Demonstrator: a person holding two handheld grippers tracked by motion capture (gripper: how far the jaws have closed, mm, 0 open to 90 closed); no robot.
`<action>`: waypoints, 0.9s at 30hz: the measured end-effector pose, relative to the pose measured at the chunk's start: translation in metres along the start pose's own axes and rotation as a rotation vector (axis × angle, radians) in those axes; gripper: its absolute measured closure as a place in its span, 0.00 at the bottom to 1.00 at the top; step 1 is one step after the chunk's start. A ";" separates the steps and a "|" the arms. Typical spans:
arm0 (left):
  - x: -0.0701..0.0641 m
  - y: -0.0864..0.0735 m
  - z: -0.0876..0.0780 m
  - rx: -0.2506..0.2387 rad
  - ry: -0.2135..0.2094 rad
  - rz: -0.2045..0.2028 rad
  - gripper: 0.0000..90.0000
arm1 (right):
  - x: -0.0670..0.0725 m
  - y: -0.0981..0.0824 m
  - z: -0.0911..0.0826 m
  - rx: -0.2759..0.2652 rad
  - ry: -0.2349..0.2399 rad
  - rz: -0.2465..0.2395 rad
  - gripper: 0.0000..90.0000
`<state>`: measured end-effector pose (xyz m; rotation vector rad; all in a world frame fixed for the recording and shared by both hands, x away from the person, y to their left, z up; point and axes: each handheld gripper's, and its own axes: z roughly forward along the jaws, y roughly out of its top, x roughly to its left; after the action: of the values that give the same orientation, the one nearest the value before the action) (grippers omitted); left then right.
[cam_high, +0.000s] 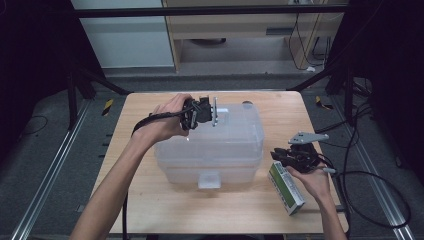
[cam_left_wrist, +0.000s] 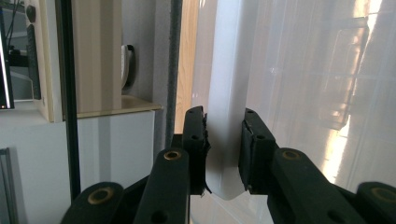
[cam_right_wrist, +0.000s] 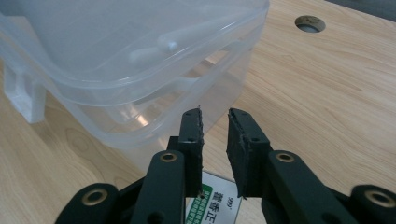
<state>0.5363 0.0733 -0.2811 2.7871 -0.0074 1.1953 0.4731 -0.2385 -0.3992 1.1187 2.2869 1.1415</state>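
Gripping the Box Tab While the Right Hand Settles on the Carton

Holding the clear plastic storage box (cam_high: 210, 145) at the middle of the pale wooden counter (cam_high: 280, 107), the left gripper (cam_high: 202, 114) has its fingers (cam_left_wrist: 196, 140) clamped on a white plastic tab (cam_left_wrist: 224, 140) at the box's far rim. The right gripper (cam_right_wrist: 215, 154) sits over the green-and-white cardboard carton (cam_high: 286, 187), which lies just beside the box's right wall. Its fingers stand narrowly apart with the carton's end below them; whether they pinch it I cannot tell. The step looks like opening the lid to load the carton. Next, the tab likely needs lifting while the carton is gripped firmly. A round hole (cam_right_wrist: 310, 22) pierces the counter beyond; trailing cables could snag.
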 end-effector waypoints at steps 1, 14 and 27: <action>0.001 0.000 0.000 -0.001 0.000 -0.001 0.82 | 0.000 0.000 0.000 0.000 0.000 0.000 0.85; 0.008 -0.002 0.002 -0.012 0.000 -0.027 0.82 | 0.006 0.002 0.001 -0.007 0.071 -0.008 1.00; 0.012 -0.002 0.003 -0.012 -0.002 -0.048 0.81 | 0.012 0.005 0.004 -0.039 0.148 0.007 1.00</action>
<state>0.5465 0.0757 -0.2748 2.7618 0.0512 1.1772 0.4703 -0.2249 -0.3976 1.0605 2.3612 1.3054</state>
